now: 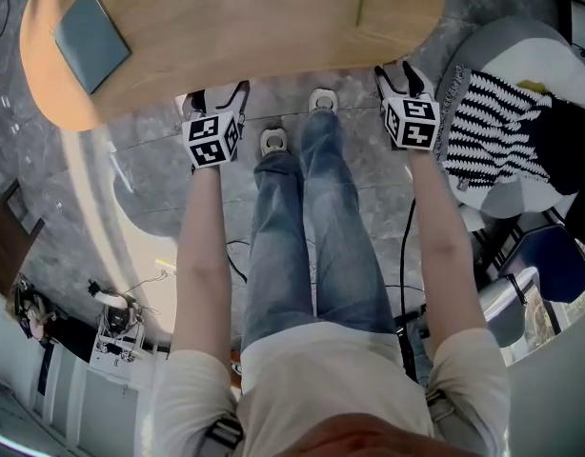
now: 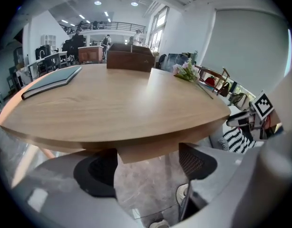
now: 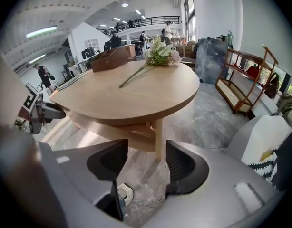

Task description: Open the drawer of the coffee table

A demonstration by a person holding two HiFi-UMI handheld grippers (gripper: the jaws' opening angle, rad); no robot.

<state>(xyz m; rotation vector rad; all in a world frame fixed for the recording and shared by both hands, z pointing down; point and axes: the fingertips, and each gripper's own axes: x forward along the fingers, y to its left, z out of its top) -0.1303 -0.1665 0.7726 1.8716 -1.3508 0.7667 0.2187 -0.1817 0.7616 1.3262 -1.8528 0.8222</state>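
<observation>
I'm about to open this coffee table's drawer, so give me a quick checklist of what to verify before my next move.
1. Jaws of left hand-held gripper open, empty: ok.
2. Jaws of right hand-held gripper open, empty: ok.
3. Drawer found: cannot tell; a wooden panel hangs under the coffee table edge ahead of the left jaws, no handle visible.
4. Grip on it: not ok; both pairs of jaws stand apart, pressing nothing.
5. Room to pull: cannot tell; shoes stand close to the edge.

no readable text or labels anywhere
</observation>
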